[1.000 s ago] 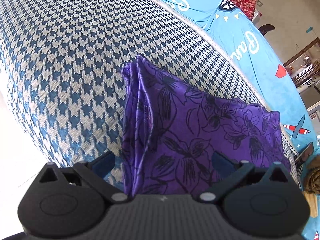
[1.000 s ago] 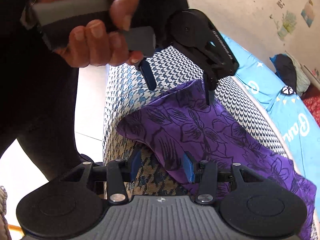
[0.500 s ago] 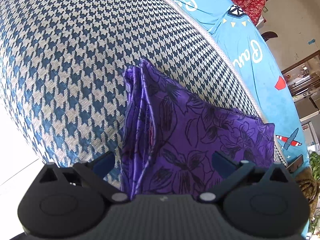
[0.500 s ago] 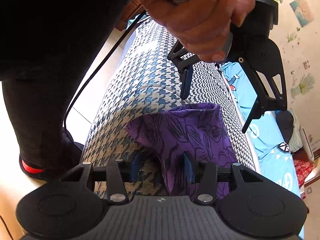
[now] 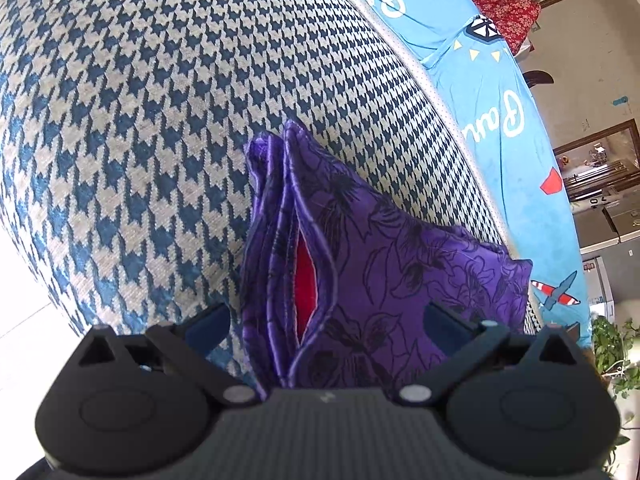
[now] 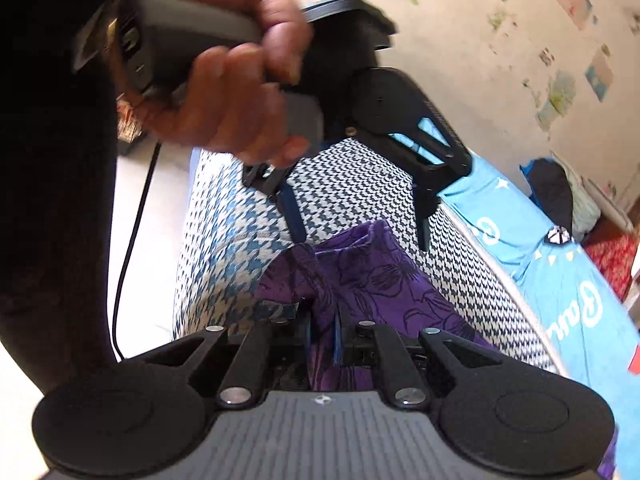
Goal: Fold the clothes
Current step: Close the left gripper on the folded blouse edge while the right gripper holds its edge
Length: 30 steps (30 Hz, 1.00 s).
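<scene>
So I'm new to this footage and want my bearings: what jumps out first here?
The folded purple floral cloth lies on the blue-and-white houndstooth cushion, with a red lining showing at its open edge. The right claw is closing on the cloth's near end, while the left claw hangs open above its far corner.

Right gripper (image 6: pixel 322 338) closing, left gripper (image 5: pixel 326 322) agape.

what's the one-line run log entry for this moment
step: fold | cloth: purple, folded, on checked cushion | right claw: closing on cloth edge | left claw: open, over cloth, not gripping
</scene>
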{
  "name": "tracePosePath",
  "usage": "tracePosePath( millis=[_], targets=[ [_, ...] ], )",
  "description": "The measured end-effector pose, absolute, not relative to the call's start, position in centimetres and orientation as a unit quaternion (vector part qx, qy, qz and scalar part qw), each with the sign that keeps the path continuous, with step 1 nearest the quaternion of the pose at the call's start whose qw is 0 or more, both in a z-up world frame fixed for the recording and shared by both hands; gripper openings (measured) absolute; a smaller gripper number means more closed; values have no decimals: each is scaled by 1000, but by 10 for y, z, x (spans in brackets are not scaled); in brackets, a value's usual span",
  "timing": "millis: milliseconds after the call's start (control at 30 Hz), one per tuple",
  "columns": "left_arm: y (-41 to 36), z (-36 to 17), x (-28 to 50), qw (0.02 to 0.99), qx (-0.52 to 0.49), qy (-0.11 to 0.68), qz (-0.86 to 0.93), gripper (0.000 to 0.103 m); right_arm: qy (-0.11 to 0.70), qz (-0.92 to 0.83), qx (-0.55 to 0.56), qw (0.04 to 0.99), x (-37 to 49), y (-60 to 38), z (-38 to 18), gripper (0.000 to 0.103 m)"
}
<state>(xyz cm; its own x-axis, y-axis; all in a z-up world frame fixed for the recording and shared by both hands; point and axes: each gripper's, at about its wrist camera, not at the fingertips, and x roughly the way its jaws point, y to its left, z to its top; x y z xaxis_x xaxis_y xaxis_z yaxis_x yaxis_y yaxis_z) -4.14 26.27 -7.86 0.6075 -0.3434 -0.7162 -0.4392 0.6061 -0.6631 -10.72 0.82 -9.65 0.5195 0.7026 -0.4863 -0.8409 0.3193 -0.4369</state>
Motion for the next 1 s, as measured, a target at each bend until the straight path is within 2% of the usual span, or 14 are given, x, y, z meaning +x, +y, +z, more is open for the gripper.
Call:
tracePosePath(
  millis=[267, 433, 500, 600, 667, 700, 833, 900, 1000],
  targets=[
    [250, -80, -41, 772, -456, 443, 1, 103, 176, 476, -199, 838, -78, -14, -64, 9],
    [230, -84, -30, 766, -459, 450, -21, 102, 190, 486, -190, 832, -80, -17, -64, 9],
    [223, -84, -26, 767, -456, 450, -33, 85, 195, 488, -196, 828, -82, -14, -68, 9],
    [216, -84, -19, 767, -454, 451, -47, 77, 189, 486, -222, 824, -86, -8, -77, 9],
    [213, -84, -16, 767, -453, 452, -52, 76, 181, 484, -241, 822, -92, -6, -82, 10],
    [212, -84, -15, 766, -454, 452, -51, 76, 179, 483, -249, 820, -95, -4, -84, 14],
    [214, -87, -14, 758, -465, 455, -51, 76, 169, 480, -282, 813, -106, 3, -94, 19],
    [217, -87, -17, 755, -470, 454, -54, 76, 156, 476, -303, 811, -113, 6, -98, 28],
    [218, -87, -18, 751, -477, 454, -57, 76, 133, 470, -331, 807, -119, 10, -105, 34]
  ],
)
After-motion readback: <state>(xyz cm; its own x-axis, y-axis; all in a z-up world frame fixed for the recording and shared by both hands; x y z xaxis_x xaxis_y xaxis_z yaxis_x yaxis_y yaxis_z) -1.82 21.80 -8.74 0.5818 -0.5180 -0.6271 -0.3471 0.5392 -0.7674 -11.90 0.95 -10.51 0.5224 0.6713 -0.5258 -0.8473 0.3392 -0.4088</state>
